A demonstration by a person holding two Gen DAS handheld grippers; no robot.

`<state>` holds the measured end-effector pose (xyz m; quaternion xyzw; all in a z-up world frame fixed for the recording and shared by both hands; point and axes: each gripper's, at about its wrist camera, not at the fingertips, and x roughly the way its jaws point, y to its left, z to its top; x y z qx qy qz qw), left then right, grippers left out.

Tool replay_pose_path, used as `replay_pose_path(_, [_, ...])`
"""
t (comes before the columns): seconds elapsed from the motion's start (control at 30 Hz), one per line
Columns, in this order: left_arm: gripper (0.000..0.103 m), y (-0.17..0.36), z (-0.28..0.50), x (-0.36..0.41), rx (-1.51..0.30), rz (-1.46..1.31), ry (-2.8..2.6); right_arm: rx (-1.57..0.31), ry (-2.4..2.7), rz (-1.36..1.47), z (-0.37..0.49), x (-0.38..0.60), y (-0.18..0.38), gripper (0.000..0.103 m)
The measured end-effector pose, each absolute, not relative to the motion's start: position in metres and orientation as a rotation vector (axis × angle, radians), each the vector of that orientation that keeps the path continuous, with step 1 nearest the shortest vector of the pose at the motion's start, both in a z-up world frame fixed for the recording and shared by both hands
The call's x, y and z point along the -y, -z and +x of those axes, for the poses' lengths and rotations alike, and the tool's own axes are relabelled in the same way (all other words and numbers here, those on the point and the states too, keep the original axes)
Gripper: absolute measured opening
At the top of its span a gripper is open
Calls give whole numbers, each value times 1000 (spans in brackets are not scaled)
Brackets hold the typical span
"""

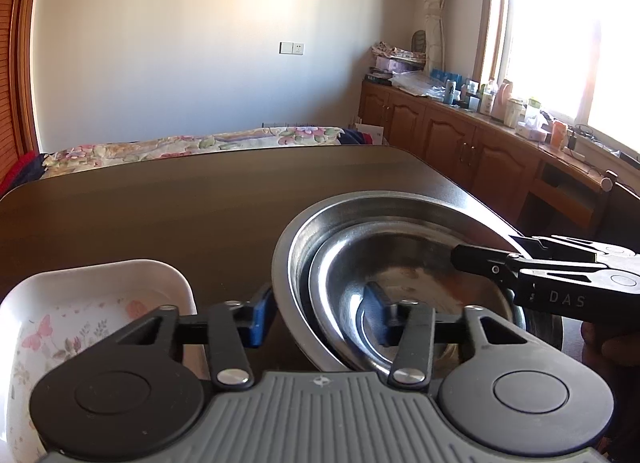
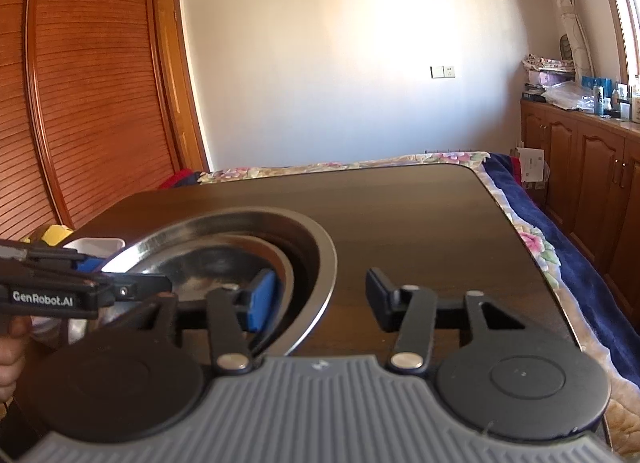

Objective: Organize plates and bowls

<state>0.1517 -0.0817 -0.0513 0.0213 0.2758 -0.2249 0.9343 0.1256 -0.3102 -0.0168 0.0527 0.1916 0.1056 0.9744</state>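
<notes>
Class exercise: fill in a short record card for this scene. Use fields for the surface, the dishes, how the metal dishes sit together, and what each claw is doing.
surface: dark wooden table
metal dishes: large steel plate with a smaller steel plate nested inside it
other dish: white floral dish, apart from the metal stack, on its left
left claw: open, straddling the near-left rim of the steel plates
right claw: open, straddling the large plate's right rim
background: bed with floral cover, wooden cabinets
</notes>
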Motion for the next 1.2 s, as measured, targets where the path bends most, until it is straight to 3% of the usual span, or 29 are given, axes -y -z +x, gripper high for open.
replay_pose_path(0.3, [38, 55, 145, 85, -561, 43, 462, -387, -236, 85, 124, 307, 16, 33])
replay_pose_path(1.2, [38, 31, 142, 63, -521, 33, 431, -344, -252, 148, 119, 300, 1, 34])
